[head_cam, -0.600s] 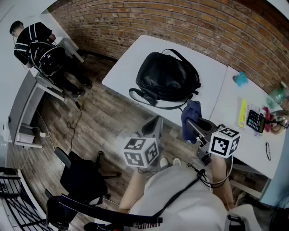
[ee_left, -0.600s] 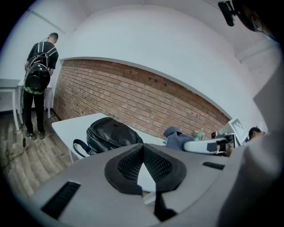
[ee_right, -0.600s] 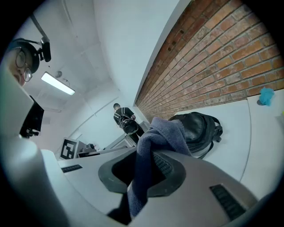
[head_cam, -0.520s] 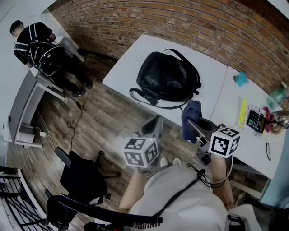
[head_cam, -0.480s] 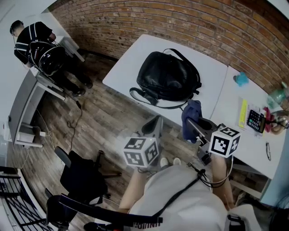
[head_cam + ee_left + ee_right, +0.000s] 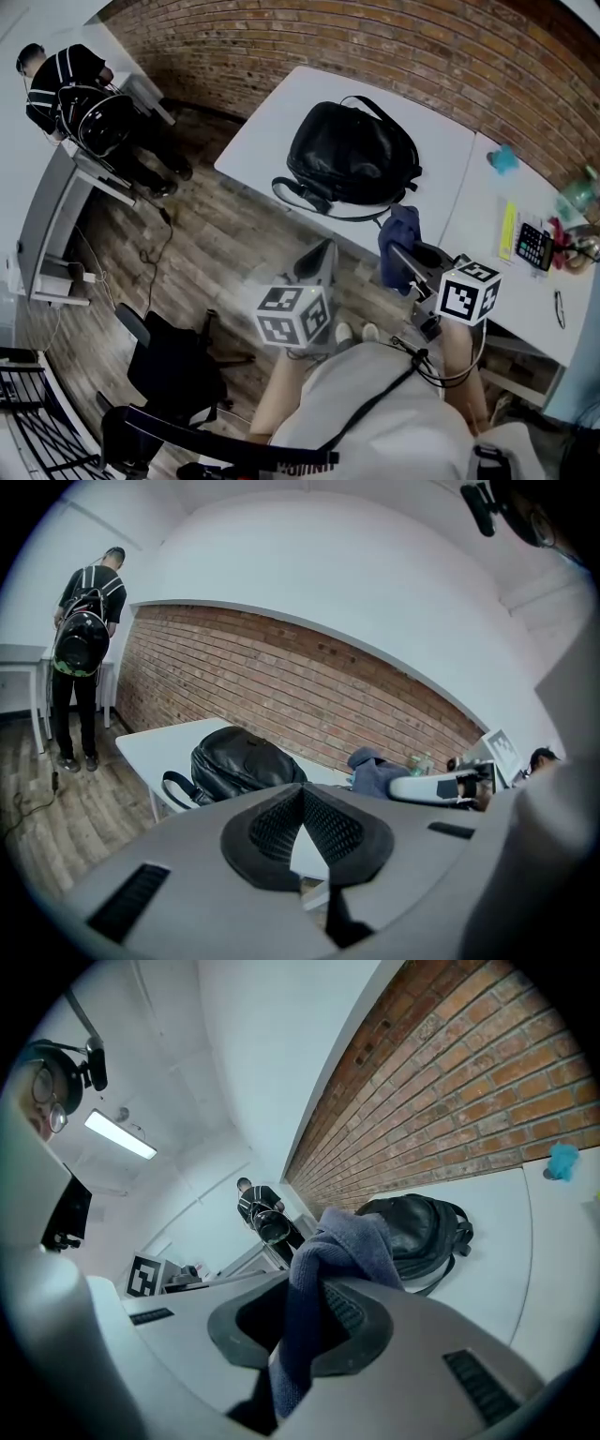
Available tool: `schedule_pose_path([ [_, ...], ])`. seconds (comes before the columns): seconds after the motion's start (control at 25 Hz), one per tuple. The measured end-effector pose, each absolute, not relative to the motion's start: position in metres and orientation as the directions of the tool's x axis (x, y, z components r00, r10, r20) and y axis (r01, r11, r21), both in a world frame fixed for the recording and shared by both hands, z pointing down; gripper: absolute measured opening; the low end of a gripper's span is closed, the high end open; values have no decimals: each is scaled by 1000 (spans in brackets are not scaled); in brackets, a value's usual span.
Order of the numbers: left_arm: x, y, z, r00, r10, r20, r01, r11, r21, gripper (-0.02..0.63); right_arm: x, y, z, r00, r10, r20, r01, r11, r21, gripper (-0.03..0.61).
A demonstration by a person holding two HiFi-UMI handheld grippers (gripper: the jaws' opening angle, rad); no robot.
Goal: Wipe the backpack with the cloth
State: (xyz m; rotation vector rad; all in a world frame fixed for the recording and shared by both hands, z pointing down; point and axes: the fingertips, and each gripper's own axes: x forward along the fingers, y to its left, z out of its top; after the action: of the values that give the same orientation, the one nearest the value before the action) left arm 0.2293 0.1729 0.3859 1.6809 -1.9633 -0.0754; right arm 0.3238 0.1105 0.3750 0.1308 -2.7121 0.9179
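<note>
Now: cloth gripped, backpack not yet touched

The blue cloth (image 6: 349, 1241) is clamped between the closed jaws of the right gripper (image 6: 309, 1312), with its bulk bunched above the tips and a tail hanging below. The left gripper (image 6: 302, 803) is held low at the centre of the head view, its jaws pressed together on nothing. The black backpack (image 6: 352, 155) lies flat at upper centre on the white table (image 6: 262, 122), one strap looped toward the near edge. The cloth is near the bag but apart from it.

The approach appears to be the step in hand. The bunched face of the cloth would best be laid flat on the bag's top panel and drawn in long strokes. Since the soft shell may slide on the smooth tabletop, it could be steadied from the strap side by the left gripper.

A second table (image 6: 487, 216) at the right carries a calculator (image 6: 532, 246) and small items. A brick wall (image 6: 375, 47) runs across the top, a wood floor (image 6: 206, 234) fills the left, an office chair (image 6: 173, 366) sits lower left, and a person (image 6: 66, 80) stands at upper left.
</note>
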Motion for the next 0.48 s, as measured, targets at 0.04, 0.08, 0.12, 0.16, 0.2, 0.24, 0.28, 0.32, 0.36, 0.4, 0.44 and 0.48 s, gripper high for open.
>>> schedule_pose_path([
  [0.04, 228, 175, 387, -68, -929, 364, -895, 219, 389, 3, 323, 111, 375, -959, -2, 285, -175, 794, -582, 46],
  [0.08, 226, 177, 388, -69, -929, 363, -890, 221, 398, 3, 322, 111, 375, -958, -9, 286, -182, 791, -585, 47],
  [0.12, 224, 179, 390, -67, -930, 362, -884, 224, 411, 3, 322, 111, 377, -957, -17, 290, -192, 785, -589, 46],
  [0.16, 224, 182, 393, -64, -931, 360, -876, 225, 427, 3, 321, 112, 379, -955, -22, 297, -203, 778, -594, 47],
  [0.2, 223, 185, 395, -57, -932, 358, -869, 223, 442, 3, 321, 114, 381, -952, -26, 304, -212, 773, -598, 47],
  [0.24, 224, 187, 397, -50, -933, 356, -864, 219, 453, 3, 320, 115, 383, -950, -31, 310, -221, 769, -600, 46],
  [0.28, 224, 189, 400, -45, -935, 353, -861, 215, 461, 3, 321, 116, 385, -949, -39, 314, -229, 768, -598, 46],
  [0.32, 224, 191, 403, -45, -935, 351, -858, 216, 466, 3, 321, 115, 387, -947, -49, 317, -238, 770, -593, 46],
  [0.36, 223, 193, 407, -51, -934, 353, -853, 225, 471, 3, 322, 115, 389, -946, -59, 320, -247, 771, -587, 46],
  [0.4, 221, 195, 412, -61, -931, 360, -845, 240, 477, 3, 322, 114, 392, -944, -66, 324, -255, 771, -584, 48],
  [0.44, 219, 197, 417, -72, -926, 371, -836, 258, 484, 3, 322, 114, 397, -941, -71, 332, -263, 769, -583, 47],
  [0.48, 216, 199, 423, -79, -921, 382, -828, 274, 489, 3, 321, 114, 401, -937, -74, 342, -273, 766, -582, 46],
])
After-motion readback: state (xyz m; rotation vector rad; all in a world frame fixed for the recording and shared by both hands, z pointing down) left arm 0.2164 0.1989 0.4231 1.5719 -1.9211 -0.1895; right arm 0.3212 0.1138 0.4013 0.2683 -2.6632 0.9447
